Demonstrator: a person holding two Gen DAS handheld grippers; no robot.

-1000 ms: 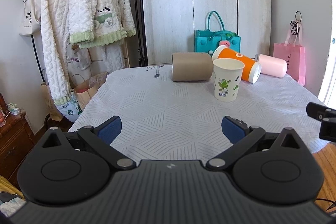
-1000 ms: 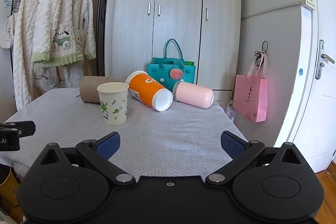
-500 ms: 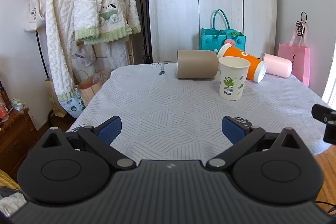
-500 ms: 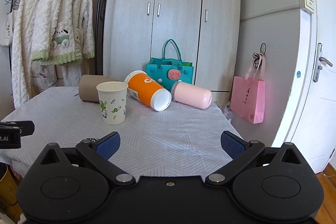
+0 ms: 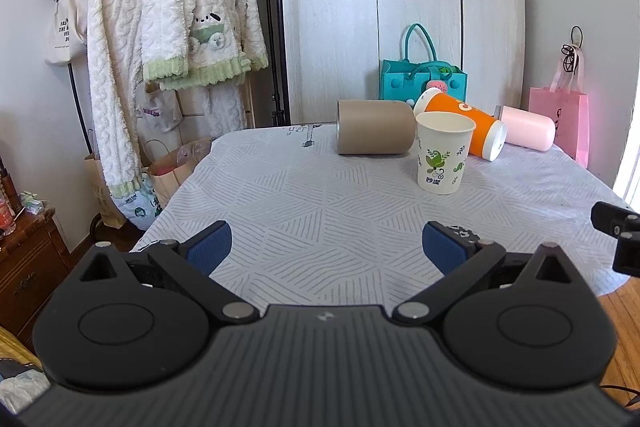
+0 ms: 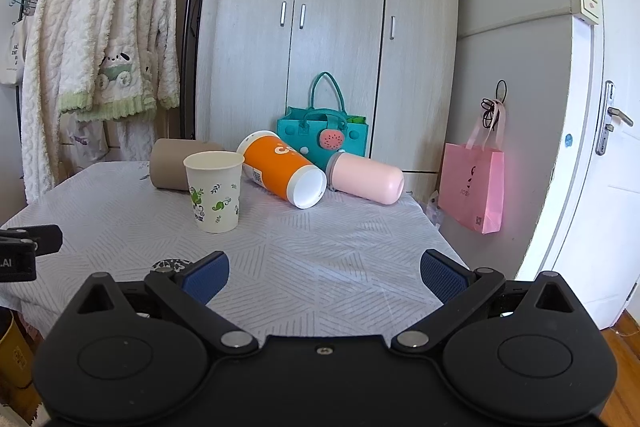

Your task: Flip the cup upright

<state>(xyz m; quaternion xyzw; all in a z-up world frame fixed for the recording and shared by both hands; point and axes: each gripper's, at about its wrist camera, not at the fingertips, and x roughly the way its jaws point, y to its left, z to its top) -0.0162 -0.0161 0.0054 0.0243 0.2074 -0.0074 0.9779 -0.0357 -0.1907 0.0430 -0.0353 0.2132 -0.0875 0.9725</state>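
The paper cup (image 5: 442,154) with green leaf print is standing upright, mouth up, on the table (image 5: 320,211), which is wearing a pale cloth with a striped geometric pattern. In the right wrist view the same paper cup (image 6: 215,191) is sitting left of centre, well ahead of the fingers. Three more cups are lying on their sides behind it: a brown cup (image 5: 374,133) to its left, an orange cup (image 5: 460,127) with a white rim just behind it, and a pink cup (image 5: 526,127) further right. From these views I cannot tell whether the paper cup is touching the orange or the brown one.

The left gripper (image 5: 326,241) is hovering over the near edge of the table with its blue-padded fingers (image 5: 208,245) spread wide, holding nothing. The right gripper (image 6: 324,273) is doing likewise, its fingers (image 6: 442,273) wide apart and gripping nothing. Both are staying well apart from the cups.

Beyond the table a teal bag (image 6: 322,135) is standing before a grey wardrobe (image 6: 328,27), a pink gift bag (image 6: 474,189) is hanging on the right, and white fleece robes (image 5: 168,19) are hanging on a rack at the left.
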